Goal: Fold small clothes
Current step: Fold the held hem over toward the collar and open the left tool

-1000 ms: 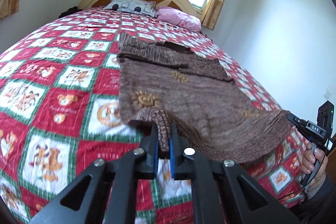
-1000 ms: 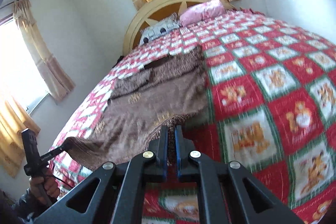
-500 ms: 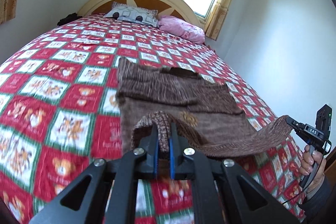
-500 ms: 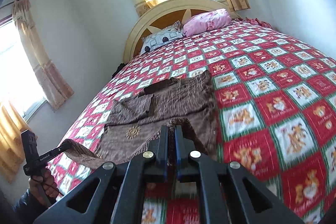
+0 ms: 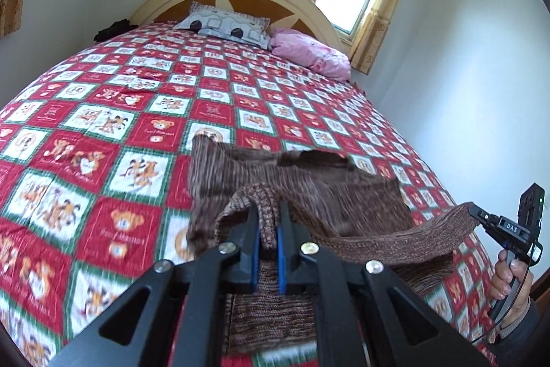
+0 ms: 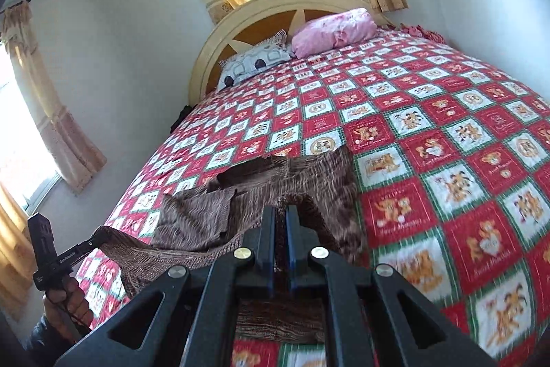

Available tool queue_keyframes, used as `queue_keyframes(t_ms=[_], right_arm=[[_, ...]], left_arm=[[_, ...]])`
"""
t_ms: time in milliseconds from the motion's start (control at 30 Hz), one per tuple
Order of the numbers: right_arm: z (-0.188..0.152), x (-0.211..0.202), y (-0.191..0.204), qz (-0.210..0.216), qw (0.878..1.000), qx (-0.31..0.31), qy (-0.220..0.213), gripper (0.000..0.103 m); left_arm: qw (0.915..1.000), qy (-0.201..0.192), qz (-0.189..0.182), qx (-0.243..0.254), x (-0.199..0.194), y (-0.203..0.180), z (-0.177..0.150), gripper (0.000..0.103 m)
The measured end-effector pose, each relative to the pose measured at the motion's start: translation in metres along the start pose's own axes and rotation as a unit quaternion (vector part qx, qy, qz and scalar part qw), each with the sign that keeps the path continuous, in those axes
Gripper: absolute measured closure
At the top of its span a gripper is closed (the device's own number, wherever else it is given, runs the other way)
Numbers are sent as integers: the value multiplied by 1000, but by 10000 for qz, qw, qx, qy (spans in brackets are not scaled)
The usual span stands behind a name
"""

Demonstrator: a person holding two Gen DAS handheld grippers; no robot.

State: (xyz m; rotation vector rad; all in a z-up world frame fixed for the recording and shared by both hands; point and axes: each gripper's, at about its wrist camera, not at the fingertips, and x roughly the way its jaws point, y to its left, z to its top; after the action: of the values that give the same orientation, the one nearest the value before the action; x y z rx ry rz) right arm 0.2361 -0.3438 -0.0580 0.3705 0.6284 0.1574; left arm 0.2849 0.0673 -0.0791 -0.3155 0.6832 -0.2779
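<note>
both grippers clamp the hem of the brown knitted sweater (image 5: 309, 191), low centre of frame on the bed (image 5: 103, 126): left hand-held gripper (image 5: 267, 229), right hand-held gripper (image 6: 281, 229). carry both corners level toward the collar (image 5: 312, 159), then release together.

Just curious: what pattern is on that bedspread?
Red-and-white checks with teddy bears, green-edged bedspread; clearest from the right wrist.

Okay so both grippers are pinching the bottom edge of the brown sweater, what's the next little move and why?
Probably carry both grippers forward toward the collar, then lower. The left gripper and right gripper are each shut on a corner of the brown sweater, its hem hangs lifted between them, and the collar end lies flat on the quilt. Laying hem onto collar would fold it in half.
</note>
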Motion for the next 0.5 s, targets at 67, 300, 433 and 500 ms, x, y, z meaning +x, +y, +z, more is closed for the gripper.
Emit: queue_keyframes(t_ms=[67,300,433,500], right_arm=[[9,16,-3,-35,10000,33,71,98],[28,81,-19,-219,9987,154,432,98],[31,117,-38,-281,9950,447,843,98],[34,129,-44,-282,9934,509,985,98]], left_arm=[[10000,40,77,-23,16,4,11,96],[9987,387,324,8,75,17,23,96],[9970,599,485,44,100,22,23,95],[9970,620,467,-29,106,26,27,95]])
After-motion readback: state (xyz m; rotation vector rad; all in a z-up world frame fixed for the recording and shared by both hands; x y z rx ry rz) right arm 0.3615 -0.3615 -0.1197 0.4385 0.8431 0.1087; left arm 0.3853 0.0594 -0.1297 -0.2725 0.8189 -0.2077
